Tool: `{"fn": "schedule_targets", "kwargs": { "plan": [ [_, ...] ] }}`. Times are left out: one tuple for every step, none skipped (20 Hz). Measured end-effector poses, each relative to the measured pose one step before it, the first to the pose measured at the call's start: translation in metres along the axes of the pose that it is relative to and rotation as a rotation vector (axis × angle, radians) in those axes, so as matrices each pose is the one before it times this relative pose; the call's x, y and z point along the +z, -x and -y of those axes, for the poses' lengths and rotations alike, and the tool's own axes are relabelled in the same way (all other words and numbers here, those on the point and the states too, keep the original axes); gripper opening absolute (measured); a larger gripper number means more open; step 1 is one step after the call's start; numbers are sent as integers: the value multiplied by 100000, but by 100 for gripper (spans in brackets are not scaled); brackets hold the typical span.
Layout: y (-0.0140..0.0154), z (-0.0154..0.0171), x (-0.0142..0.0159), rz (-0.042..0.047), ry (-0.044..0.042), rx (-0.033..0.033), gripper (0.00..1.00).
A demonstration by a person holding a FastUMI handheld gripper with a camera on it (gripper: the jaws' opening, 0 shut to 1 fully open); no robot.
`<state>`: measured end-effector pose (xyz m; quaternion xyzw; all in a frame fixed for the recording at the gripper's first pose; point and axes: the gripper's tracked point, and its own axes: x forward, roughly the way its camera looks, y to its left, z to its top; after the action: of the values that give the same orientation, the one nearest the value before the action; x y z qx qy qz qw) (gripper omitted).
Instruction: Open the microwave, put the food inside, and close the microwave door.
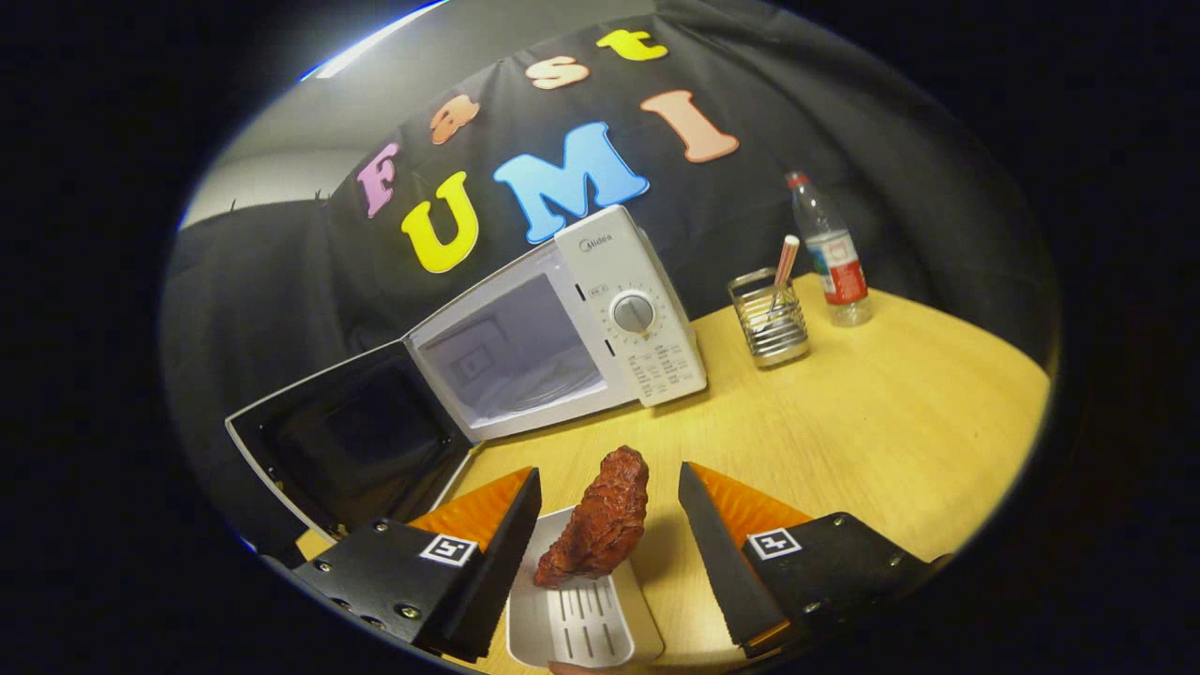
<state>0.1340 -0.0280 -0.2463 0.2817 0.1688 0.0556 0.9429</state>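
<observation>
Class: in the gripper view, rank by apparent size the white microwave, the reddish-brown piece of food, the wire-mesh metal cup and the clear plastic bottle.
1. White microwave
2. Reddish-brown piece of food, enlarged by nearness, between the open gripper fingers
3. Wire-mesh metal cup and clear plastic bottle: too alike to rank

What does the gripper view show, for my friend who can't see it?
The open tool hangs over a piece of reddish-brown food on a small white tray, fingers either side, not touching. Beyond them a white microwave stands on the wooden table, its door swung open.
</observation>
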Motion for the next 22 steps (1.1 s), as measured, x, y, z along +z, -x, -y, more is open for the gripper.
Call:
{"fn": "schedule_targets", "kwargs": {
  "plan": [
    [-329, 27, -204, -1130, -3523, 1509, 90],
    [-290, -222, -400, -1174, -3733, 3038, 89],
    [-362, -11, -280, -1486, -4448, 865, 84],
    [-163, 212, -5, -1001, -3597, 155, 59],
    [-202, 256, 62, 169, -1460, -414, 47],
    [-194, -22, -74, 401, -670, 1578, 29],
    [586, -123, 365, 965, -808, 1435, 29],
    [-428, -262, -33, 207, -3451, 1105, 21],
    [-29, -800, 126, 57, -3859, 2978, 21],
    [38, 155, -112, -81, -473, 303, 14],
    [-59, 310, -1, -189, 154, -606, 13],
    [81, -83, -84, -900, -2060, 235, 14],
    [3, -208, 62, -899, -3487, 793, 13],
    [205, -241, 272, 347, -2525, 408, 14],
    [85, -110, 591, 1519, 108, -491, 13],
    [9, -220, 483, 2034, 1994, -521, 13],
    [196, -291, 118, 608, 2972, -152, 13],
    [266, -407, 78, 488, 1044, 476, 13],
    [134, -460, 177, 35, -732, 959, 13],
    [77, -592, 159, 271, -930, 1432, 13],
    [7, -455, 290, 528, -375, 676, 13],
    [-130, -324, 253, 574, 261, 25, 13]
  ]
}}
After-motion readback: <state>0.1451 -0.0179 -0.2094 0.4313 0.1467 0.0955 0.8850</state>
